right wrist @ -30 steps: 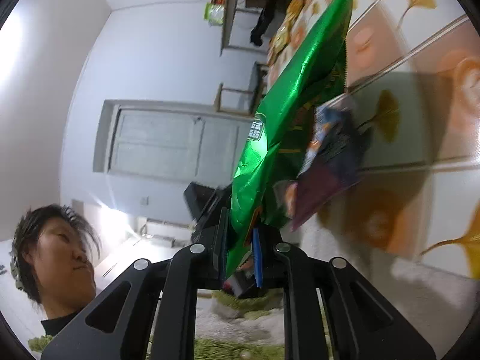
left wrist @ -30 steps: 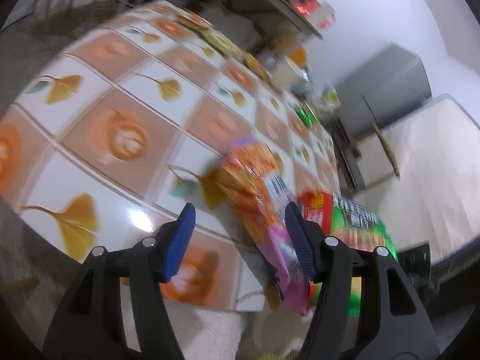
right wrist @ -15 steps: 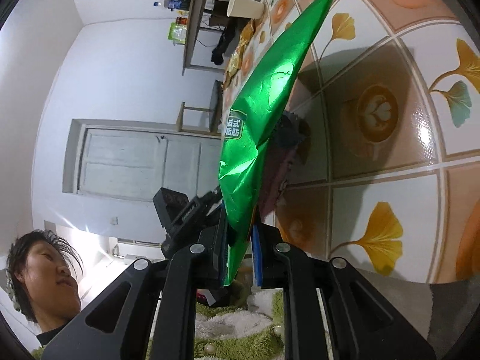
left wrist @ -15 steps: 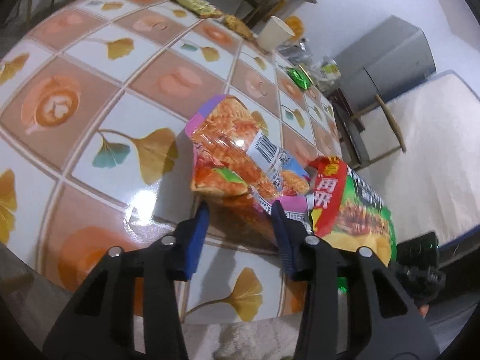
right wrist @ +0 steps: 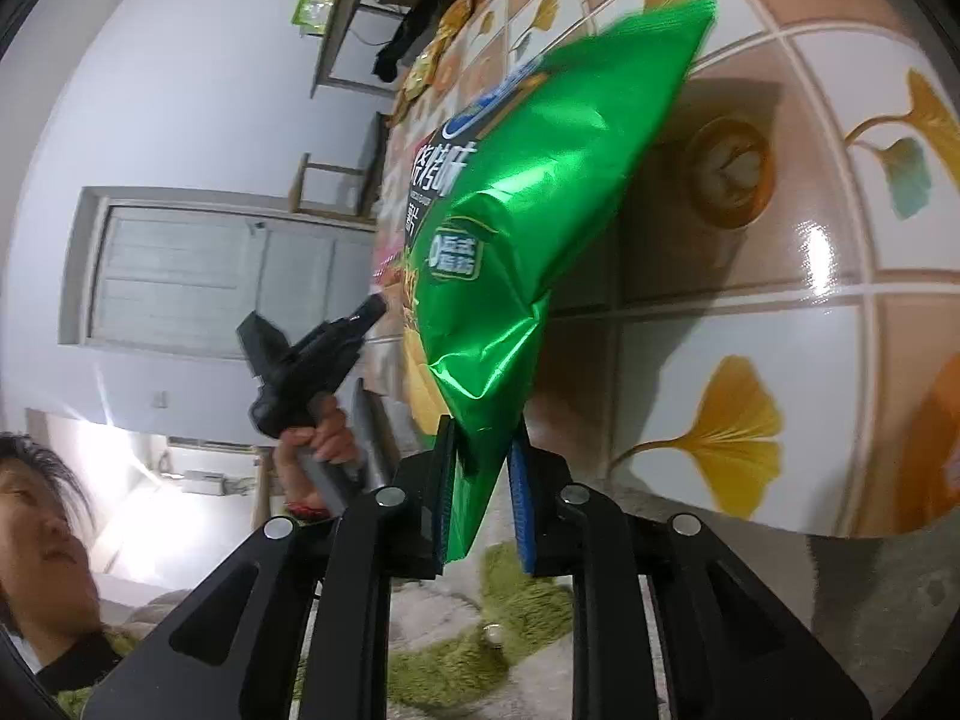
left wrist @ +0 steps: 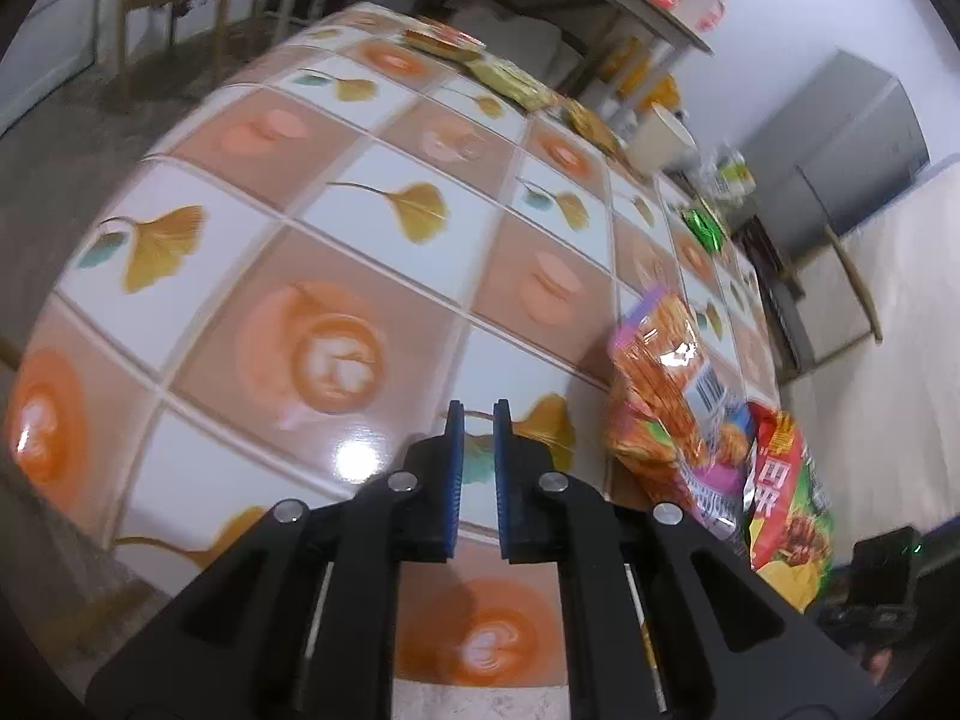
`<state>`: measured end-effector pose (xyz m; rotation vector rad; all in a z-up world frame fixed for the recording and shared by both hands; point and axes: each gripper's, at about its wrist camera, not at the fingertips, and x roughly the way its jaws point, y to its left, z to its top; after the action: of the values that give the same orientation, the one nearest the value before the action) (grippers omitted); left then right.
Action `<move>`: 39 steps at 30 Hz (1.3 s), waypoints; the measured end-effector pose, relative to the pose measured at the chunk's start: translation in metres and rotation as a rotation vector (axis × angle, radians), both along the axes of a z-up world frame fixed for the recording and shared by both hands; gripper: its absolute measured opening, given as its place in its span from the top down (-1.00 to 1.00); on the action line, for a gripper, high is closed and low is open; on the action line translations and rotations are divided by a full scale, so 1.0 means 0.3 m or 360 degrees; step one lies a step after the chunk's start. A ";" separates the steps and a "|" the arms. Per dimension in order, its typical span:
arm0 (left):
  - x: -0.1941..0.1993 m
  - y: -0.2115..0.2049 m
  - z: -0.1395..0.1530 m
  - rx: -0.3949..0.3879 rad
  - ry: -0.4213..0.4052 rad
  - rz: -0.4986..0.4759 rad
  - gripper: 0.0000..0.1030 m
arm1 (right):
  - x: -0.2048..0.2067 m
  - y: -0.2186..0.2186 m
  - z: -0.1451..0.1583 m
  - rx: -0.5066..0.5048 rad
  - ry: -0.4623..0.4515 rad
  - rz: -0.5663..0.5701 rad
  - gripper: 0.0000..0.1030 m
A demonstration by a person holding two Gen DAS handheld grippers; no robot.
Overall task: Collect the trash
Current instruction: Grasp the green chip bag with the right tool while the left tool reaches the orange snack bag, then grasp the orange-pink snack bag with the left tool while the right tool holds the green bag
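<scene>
Your left gripper (left wrist: 477,474) hovered nearly closed and empty over the near table (left wrist: 384,252), the orange snack bag (left wrist: 672,396) lay to its right, and your right gripper (right wrist: 483,492) pinched the green chip bag (right wrist: 540,204).

green chip bag (right wrist: 558,192) | orange-pink snack bag (left wrist: 666,384) | ginkgo-leaf tiled table (left wrist: 384,252)

White walls (right wrist: 198,90), panelled door (right wrist: 198,276), green rug (right wrist: 492,654)
</scene>
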<state>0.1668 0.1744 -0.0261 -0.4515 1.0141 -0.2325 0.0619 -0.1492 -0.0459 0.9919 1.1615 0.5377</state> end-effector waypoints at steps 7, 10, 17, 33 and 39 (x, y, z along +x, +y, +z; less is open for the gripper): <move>-0.107 -0.096 0.017 -0.0212 -0.0030 -0.0265 0.35 | 0.009 -0.048 0.010 -0.0054 -0.0008 -0.0084 -0.03; -0.143 -0.150 0.009 -0.0290 -0.0021 -0.0365 0.34 | 0.012 -0.071 0.000 0.0011 0.0001 -0.0171 -0.28; -0.167 -0.195 0.016 -0.0307 -0.0026 -0.0445 0.21 | 0.026 -0.138 -0.094 0.0186 0.0104 -0.0404 -0.31; -0.156 -0.274 0.013 -0.0340 0.0030 -0.0472 -0.10 | 0.128 -0.098 -0.115 0.0416 -0.0028 -0.0533 0.48; -0.079 -0.325 -0.012 -0.0389 0.0118 -0.0350 -0.12 | 0.137 -0.062 -0.124 0.0528 -0.0055 -0.0472 0.60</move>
<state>0.1430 0.0767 -0.0298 -0.5734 1.1139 -0.5440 0.1028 -0.1677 -0.0832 1.4081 0.8880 0.5147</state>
